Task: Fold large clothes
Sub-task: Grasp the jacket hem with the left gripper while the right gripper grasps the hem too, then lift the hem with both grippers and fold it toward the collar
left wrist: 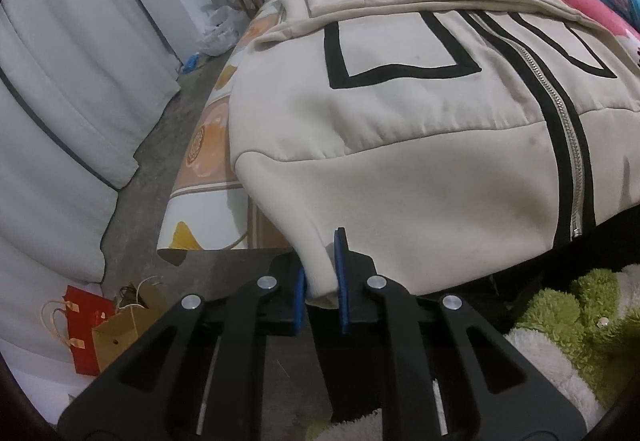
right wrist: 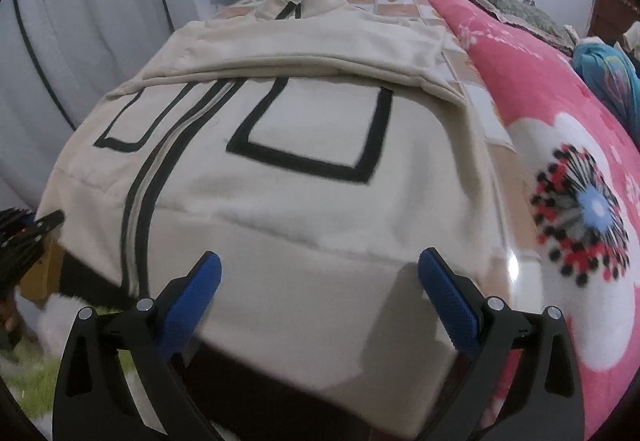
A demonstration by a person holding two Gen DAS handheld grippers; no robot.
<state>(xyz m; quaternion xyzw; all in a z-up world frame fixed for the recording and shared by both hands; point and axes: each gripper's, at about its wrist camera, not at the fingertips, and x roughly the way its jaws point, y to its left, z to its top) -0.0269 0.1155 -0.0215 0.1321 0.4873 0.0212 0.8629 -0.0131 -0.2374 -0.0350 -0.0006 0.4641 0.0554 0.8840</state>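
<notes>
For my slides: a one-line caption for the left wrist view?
Left hand-held gripper pinching the hem corner of a cream zip jacket spread on a bed.

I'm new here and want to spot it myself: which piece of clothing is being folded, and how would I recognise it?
Look at the bed with the tiled orange-and-white sheet. Spread flat on it, beside a pink flowered blanket, lies the cream jacket, its hem corner pinched by the left gripper. Only it has black rectangular outlines and a black-edged metal zipper down the middle.
</notes>
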